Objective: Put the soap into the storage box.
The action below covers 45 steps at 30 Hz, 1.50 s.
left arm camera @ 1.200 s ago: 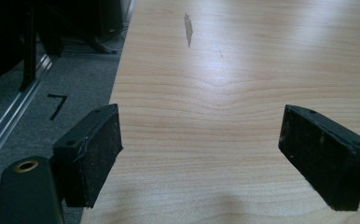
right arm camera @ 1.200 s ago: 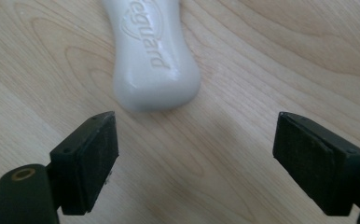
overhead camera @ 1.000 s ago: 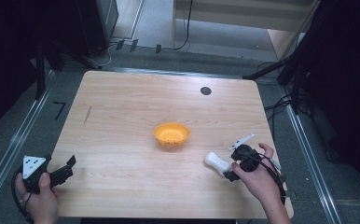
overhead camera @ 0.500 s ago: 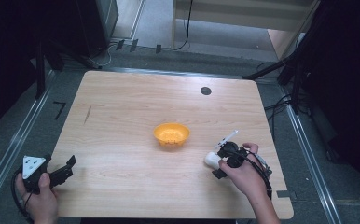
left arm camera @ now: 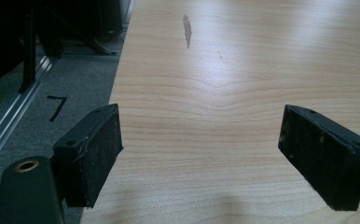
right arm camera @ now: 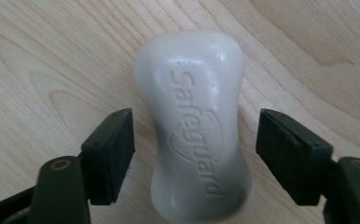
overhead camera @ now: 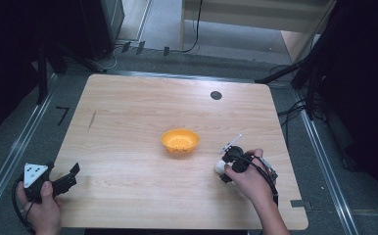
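A white bar of soap [right arm camera: 196, 126] with "Safeguard" embossed on it lies flat on the wooden table [overhead camera: 128, 122]. My right gripper [right arm camera: 194, 156] is open and low over it, one jaw on each side of the bar, neither touching it. In the high view the soap [overhead camera: 220, 167] peeks out beside the right gripper [overhead camera: 228, 171], right of an orange bowl [overhead camera: 179, 140] at the table's middle. My left gripper [overhead camera: 69, 175] rests open at the table's front left corner, its jaws wide over bare wood [left arm camera: 201, 154].
A small black disc [overhead camera: 216, 95] sits near the table's far edge. A dark streak [left arm camera: 186, 28] marks the wood ahead of the left gripper. The table's left edge drops to grey floor with metal rails [overhead camera: 15, 152].
My right gripper has moved left and down toward the soap, and now straddles the bar. The left gripper has stayed put.
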Tool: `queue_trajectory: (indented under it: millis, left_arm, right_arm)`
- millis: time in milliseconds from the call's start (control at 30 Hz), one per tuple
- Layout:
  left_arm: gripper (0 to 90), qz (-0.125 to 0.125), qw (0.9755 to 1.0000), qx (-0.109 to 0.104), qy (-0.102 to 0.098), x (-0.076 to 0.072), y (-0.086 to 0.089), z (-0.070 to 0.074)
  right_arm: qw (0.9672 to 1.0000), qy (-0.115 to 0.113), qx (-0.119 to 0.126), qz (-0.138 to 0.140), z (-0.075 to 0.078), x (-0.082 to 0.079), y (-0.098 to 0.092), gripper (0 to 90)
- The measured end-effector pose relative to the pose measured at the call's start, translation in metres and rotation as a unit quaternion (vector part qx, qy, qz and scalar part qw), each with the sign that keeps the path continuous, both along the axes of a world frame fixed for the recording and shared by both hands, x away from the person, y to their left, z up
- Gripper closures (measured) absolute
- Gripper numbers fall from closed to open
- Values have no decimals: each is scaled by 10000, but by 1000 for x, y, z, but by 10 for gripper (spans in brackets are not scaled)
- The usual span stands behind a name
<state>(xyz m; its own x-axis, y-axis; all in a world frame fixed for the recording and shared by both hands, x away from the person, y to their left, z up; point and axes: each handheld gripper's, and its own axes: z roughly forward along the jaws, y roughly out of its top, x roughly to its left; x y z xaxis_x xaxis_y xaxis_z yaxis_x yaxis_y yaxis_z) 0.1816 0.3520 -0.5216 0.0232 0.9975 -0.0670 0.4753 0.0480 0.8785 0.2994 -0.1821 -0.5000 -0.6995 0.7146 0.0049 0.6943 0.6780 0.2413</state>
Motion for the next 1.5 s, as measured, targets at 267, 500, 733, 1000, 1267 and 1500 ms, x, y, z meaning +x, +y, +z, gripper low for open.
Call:
queue_trajectory:
  millis: [267, 500, 733, 1000, 1267, 1500]
  left_arm:
    - [139, -7, 10000, 11, -1, 0, 0, 0]
    - [140, -6, 10000, 18, 15, 0, 0, 0]
    - [141, -20, 10000, 21, 30, 0, 0, 0]
    - [142, -29, 10000, 22, 21, 0, 0, 0]
    - [142, -26, 10000, 24, 30, 0, -1, 0]
    - [143, -26, 10000, 25, 31, 1, -1, 0]
  right_arm:
    - [9999, 105, 68, 18, -3, 4, -3, 417]
    - [9997, 183, 108, 95, -5, 4, -2, 498]
    - [9997, 120, -17, 220, -6, 4, 0, 498]
    - [9997, 90, 27, 216, -6, 2, 0, 503]
    - [9997, 96, 3, 239, -6, 2, 0, 499]
    - [9996, 82, 60, 281, -6, 2, -1, 507]
